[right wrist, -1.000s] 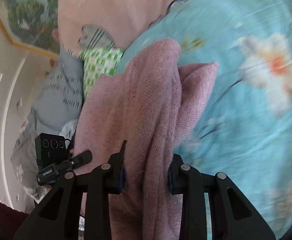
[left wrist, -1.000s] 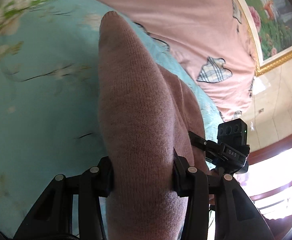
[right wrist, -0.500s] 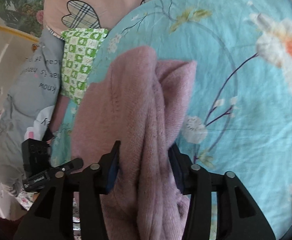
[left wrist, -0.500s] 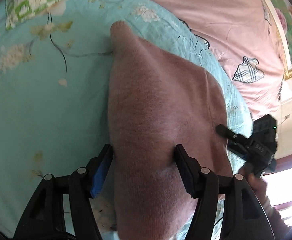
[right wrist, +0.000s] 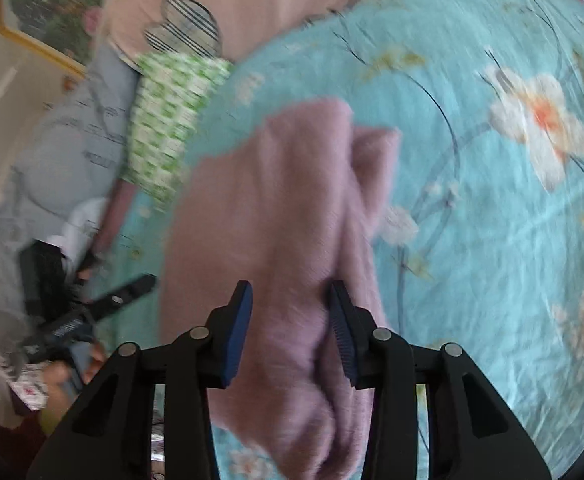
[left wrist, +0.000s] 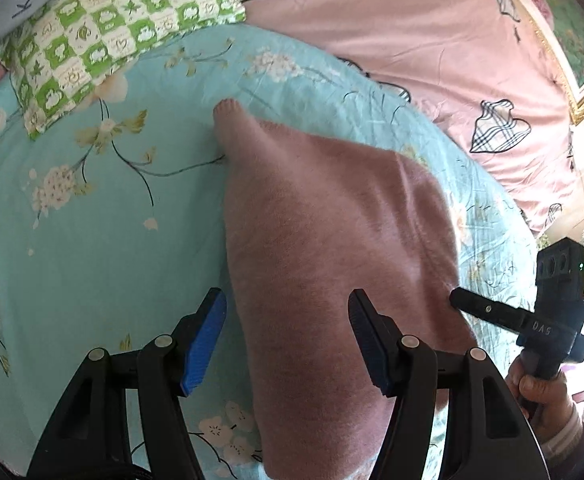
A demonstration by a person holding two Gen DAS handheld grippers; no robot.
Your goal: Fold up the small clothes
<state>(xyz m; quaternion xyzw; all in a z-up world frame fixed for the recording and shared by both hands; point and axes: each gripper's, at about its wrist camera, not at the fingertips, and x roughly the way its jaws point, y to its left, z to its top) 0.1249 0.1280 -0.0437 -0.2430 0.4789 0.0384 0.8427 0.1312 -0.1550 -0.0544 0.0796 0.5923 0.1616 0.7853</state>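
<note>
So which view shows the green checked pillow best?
Left wrist: the green checked pillow is sharp, its leaf and heart squares readable, though the frame's edge crops it. Right wrist shows that pillow only as a motion-blurred smear.

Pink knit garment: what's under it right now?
The pink knit garment lies on the turquoise floral bedsheet, which shows all around it. Whatever sits directly beneath the knit is covered, and so are its own folded-under layers.
</note>
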